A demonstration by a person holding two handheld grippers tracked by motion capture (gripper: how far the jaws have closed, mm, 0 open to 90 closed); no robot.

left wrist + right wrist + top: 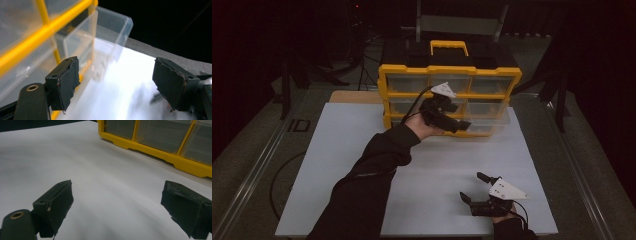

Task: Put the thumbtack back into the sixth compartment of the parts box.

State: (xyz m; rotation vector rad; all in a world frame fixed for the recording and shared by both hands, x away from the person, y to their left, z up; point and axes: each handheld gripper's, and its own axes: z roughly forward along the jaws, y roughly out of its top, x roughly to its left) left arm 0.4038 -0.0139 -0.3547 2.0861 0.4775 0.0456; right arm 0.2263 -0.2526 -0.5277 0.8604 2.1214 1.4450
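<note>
We judge the work on the yellow drawer cabinet (450,95), at the far edge of the white table (362,150), as partly done: its bottom-right clear drawer (110,37) already stands pulled out toward us, while the other drawers sit closed. What is left looks like filling it or pushing it home. The drawer seems empty, though glare blurs its floor. Our left gripper (457,123) hovers just beside it, jaws spread, holding nothing. Our right gripper (475,187) waits near us at the right, also spread and empty.
</note>
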